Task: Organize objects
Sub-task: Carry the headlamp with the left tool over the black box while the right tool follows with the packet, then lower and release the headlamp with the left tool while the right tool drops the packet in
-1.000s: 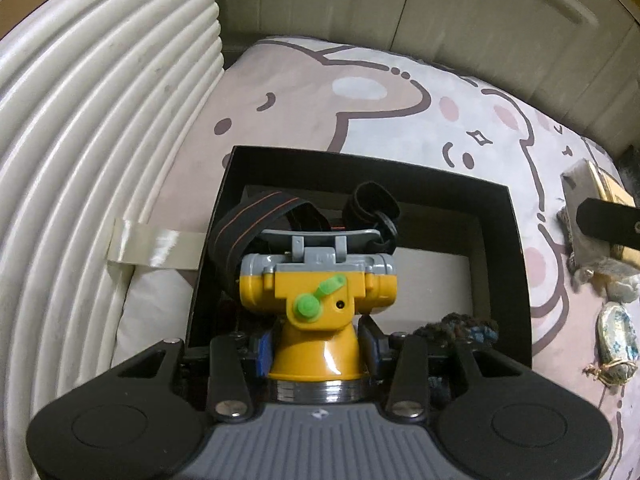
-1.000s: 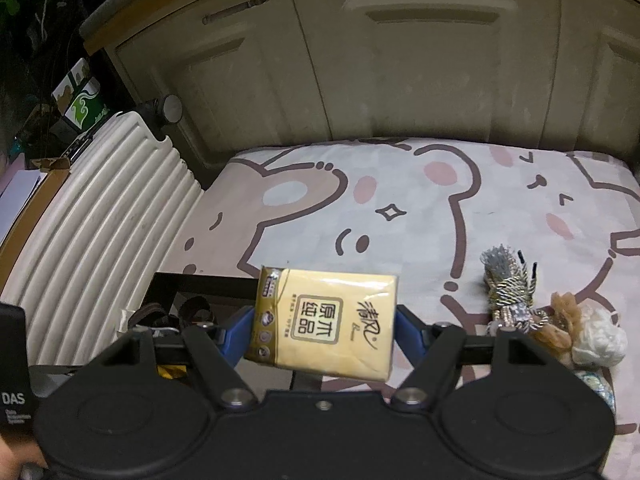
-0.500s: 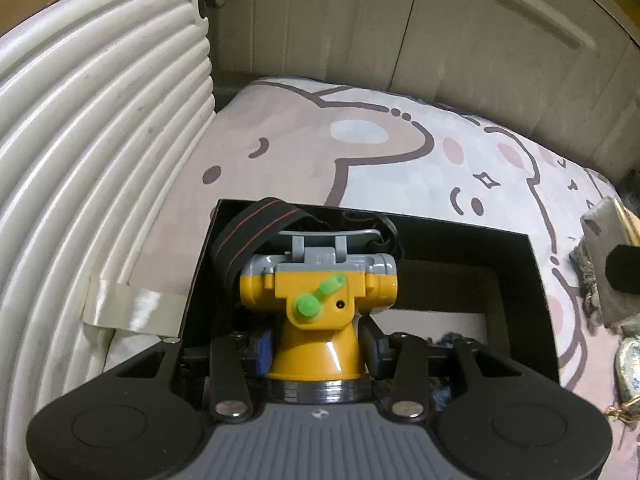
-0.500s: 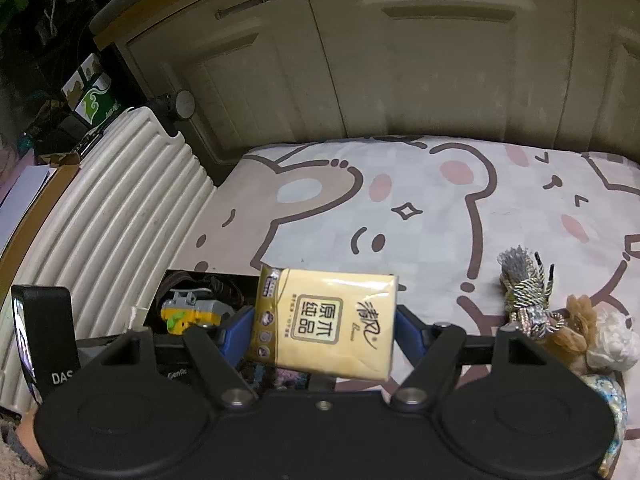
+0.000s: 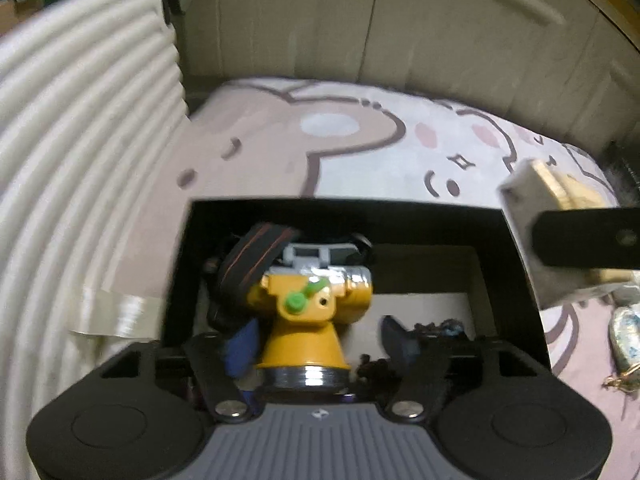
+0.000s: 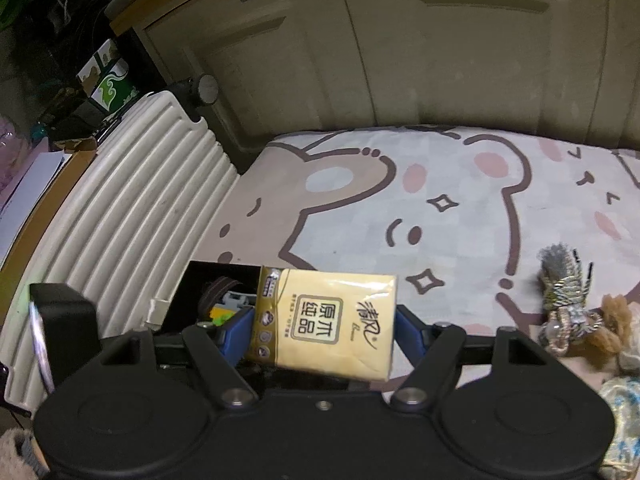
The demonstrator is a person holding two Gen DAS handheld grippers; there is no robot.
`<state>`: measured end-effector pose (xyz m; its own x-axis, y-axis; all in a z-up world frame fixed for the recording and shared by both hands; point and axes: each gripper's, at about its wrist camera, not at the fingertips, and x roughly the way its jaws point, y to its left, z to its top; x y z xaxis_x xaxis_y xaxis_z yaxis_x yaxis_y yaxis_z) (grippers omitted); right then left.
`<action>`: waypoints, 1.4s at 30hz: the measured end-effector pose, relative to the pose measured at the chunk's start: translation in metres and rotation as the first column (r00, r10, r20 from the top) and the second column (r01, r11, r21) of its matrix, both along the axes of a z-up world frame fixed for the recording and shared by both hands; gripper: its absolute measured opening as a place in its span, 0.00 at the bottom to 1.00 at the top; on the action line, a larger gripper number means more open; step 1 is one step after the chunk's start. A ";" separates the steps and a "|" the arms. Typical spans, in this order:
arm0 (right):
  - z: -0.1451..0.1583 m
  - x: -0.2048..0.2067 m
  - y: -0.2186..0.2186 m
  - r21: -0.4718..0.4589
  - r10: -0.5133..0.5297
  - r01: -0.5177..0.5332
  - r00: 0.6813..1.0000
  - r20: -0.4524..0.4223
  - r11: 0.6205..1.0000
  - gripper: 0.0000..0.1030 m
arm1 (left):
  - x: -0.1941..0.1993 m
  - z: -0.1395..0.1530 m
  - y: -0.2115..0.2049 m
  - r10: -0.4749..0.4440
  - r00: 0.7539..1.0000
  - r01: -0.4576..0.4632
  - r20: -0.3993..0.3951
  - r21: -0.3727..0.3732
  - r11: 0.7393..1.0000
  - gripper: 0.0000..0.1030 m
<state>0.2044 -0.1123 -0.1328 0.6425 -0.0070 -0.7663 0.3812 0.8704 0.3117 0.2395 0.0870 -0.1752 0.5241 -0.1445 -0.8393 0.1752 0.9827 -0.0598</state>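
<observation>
Now headlamp (image 5: 310, 312) between spread hand-held gripper (image 5: 318, 340)

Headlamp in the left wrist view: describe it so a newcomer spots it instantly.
On the bear-print sheet sits a black box. In its left half lies the headlamp, between the open left gripper fingers. Only it is bright yellow, with a green knob and striped strap.

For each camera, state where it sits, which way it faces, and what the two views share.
Left wrist: on the left gripper, whose jaws stand open, facing down into the black box at the yellow headlamp.
Right wrist: on the right gripper, which clamps the tissue pack, facing the bear-print blanket.
Shared: box, headlamp, tissue pack, blanket, white ribbed panel.
</observation>
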 end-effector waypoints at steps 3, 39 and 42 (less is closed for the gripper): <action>-0.003 0.007 0.003 0.013 -0.002 0.002 1.000 -0.001 1.000 0.72 | -0.006 0.011 0.004 -0.004 1.000 0.004 0.007 -0.009 1.000 0.72; -0.015 0.016 -0.005 0.021 -0.008 0.009 0.999 -0.045 1.000 0.63 | -0.012 0.019 -0.002 -0.025 0.999 0.026 -0.033 0.032 0.999 0.72; -0.014 0.012 -0.005 0.021 -0.005 0.006 0.999 -0.046 1.000 0.63 | -0.011 0.014 -0.015 -0.057 0.998 0.059 -0.031 0.055 0.997 0.72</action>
